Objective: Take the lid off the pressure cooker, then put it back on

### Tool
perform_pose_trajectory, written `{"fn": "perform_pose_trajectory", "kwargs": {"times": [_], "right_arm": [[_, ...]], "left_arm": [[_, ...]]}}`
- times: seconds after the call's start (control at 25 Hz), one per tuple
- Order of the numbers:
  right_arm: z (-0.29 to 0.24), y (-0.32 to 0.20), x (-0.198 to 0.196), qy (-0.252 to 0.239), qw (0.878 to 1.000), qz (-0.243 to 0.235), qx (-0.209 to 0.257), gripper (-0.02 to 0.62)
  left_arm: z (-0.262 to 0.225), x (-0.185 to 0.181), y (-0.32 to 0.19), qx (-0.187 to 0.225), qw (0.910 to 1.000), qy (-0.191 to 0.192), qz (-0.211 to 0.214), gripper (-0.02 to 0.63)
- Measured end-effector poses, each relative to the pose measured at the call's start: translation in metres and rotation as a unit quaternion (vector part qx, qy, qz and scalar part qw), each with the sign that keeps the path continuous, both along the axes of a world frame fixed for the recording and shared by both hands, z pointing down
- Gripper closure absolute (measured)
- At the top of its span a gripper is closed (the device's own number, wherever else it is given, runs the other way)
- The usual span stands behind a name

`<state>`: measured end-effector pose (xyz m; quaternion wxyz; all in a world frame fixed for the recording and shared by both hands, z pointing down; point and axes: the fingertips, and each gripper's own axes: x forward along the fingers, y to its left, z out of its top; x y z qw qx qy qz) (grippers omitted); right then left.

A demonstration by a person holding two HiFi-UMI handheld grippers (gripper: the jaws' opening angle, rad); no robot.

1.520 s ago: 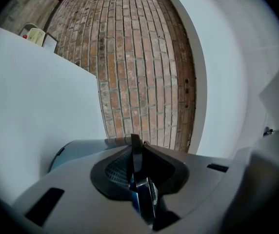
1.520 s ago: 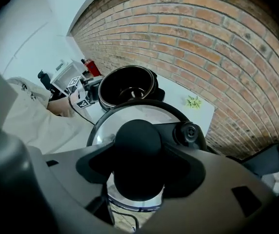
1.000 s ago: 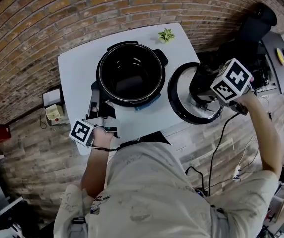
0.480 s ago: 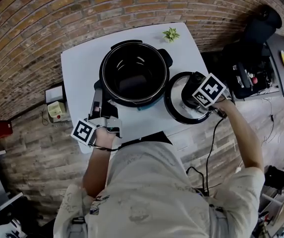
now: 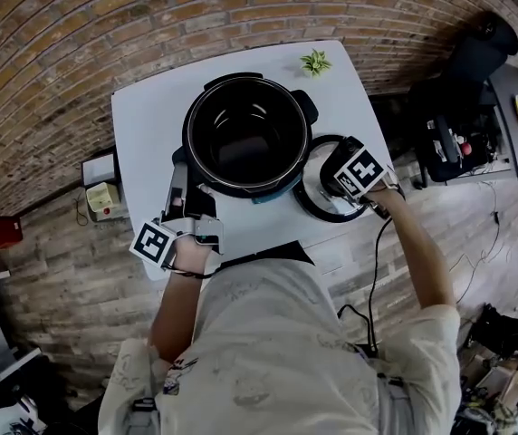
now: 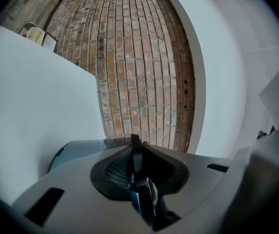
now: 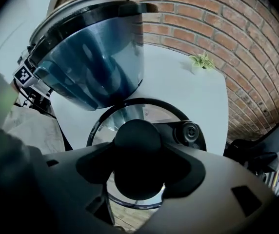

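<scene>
Black-rimmed lid (image 5: 306, 193) is lower and closer in than a second ago, just beside the open pressure cooker (image 5: 189, 139) at its 4 o'clock, over the table (image 5: 141, 125) near its right corner edge. Clamped on its knob (image 7: 137, 140) is the right gripper (image 5: 345, 178); the left gripper (image 5: 179, 205) pinches the cooker's side handle (image 6: 135, 169) at 7 o'clock. Bare tabletop lies at 9 o'clock.

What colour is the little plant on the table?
The little plant is green. The right gripper view shows it best.
</scene>
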<state>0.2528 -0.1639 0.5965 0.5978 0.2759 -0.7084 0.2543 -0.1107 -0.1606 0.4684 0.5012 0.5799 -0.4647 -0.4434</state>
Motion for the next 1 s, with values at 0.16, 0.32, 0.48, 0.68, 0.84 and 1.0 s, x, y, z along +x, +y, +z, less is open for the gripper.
{"fn": "perform_pose_trajectory", "kwargs": {"times": [0.16, 0.32, 0.48, 0.68, 0.84, 1.0], "right_arm": [[0.0061, -0.002, -0.003, -0.016, 1.0, -0.001, 0.003, 0.302], [0.0054, -0.0014, -0.0018, -0.013, 1.0, 0.0, -0.005, 0.301], [0.0057, -0.0008, -0.0017, -0.015, 1.0, 0.004, -0.001, 0.298], [0.0066, -0.0012, -0.0018, -0.015, 1.0, 0.005, -0.001, 0.298], [0.0073, -0.0016, -0.0018, -0.016, 1.0, 0.006, 0.0, 0.296], [0.0059, -0.0021, -0.0019, -0.019, 1.0, 0.004, 0.002, 0.296]], "left_arm": [[-0.002, -0.0018, -0.0007, 0.008, 1.0, -0.002, -0.002, 0.529], [-0.0027, -0.0004, -0.0006, 0.01, 0.9999, -0.001, -0.003, 0.529], [-0.0024, -0.0002, 0.0, 0.009, 1.0, 0.0, -0.003, 0.529], [-0.0014, -0.0003, -0.0001, 0.009, 1.0, 0.0, -0.002, 0.529], [-0.0011, -0.0003, -0.0004, 0.009, 1.0, -0.001, -0.001, 0.529], [-0.0024, 0.0001, -0.0013, 0.01, 0.9999, 0.005, 0.003, 0.529]]}}
